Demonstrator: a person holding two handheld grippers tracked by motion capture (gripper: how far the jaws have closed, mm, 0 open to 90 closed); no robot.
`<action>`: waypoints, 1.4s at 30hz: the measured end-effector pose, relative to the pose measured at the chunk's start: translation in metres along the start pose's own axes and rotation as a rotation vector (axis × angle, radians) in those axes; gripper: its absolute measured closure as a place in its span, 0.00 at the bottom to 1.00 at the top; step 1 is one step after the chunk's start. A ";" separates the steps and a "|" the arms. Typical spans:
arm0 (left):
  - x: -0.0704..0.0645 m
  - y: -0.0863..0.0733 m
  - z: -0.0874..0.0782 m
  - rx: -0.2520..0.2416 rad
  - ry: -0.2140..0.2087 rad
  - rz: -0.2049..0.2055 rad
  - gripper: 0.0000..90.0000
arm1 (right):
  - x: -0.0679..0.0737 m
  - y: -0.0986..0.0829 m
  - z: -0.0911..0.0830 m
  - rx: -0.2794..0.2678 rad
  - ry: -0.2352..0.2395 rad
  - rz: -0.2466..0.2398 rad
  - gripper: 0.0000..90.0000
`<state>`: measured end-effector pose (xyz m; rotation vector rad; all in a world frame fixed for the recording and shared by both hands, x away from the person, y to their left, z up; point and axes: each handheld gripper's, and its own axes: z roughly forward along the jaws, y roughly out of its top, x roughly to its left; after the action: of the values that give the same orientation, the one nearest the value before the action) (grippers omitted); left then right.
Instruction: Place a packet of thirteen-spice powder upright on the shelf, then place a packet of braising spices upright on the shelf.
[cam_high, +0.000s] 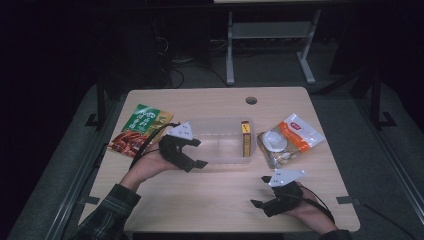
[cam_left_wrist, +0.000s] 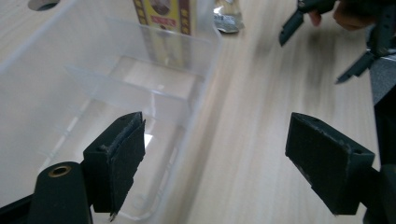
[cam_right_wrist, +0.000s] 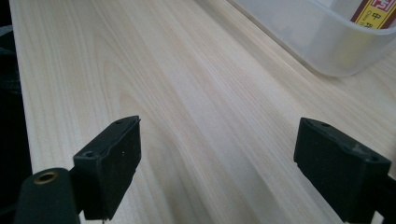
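A clear plastic bin (cam_high: 215, 150) sits mid-table with a yellow and red box (cam_high: 245, 139) standing on edge at its right end. My left gripper (cam_high: 199, 153) is open at the bin's front left corner. In the left gripper view one jaw hangs over the bin's (cam_left_wrist: 84, 93) inside and the other over bare wood, nothing between them (cam_left_wrist: 219, 154); the box (cam_left_wrist: 163, 11) shows at the far end. My right gripper (cam_high: 259, 191) is open low over the table near the front right, empty in its own view (cam_right_wrist: 217, 163), with the bin's corner (cam_right_wrist: 317, 42) ahead.
A green and red snack packet (cam_high: 140, 129) lies left of the bin. A white and orange packet (cam_high: 290, 140) lies right of it. The wooden table (cam_high: 220, 205) has a round cable hole (cam_high: 251, 100) at the back. Dark floor and desk legs lie beyond.
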<state>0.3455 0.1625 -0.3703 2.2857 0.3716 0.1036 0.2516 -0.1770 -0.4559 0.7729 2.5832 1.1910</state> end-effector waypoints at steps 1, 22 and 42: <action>-0.003 -0.005 0.000 0.000 0.003 0.001 0.22 | 0.000 0.000 0.000 0.003 0.002 0.008 0.16; -0.038 -0.090 -0.014 0.017 0.072 -0.063 0.22 | -0.002 -0.001 0.001 0.016 -0.009 0.016 0.16; 0.007 -0.137 -0.051 0.053 0.285 -0.238 0.22 | -0.003 0.000 0.005 0.018 -0.001 0.017 0.16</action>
<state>0.3109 0.2885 -0.4373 2.2634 0.7998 0.3029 0.2559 -0.1751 -0.4589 0.8012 2.5949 1.1735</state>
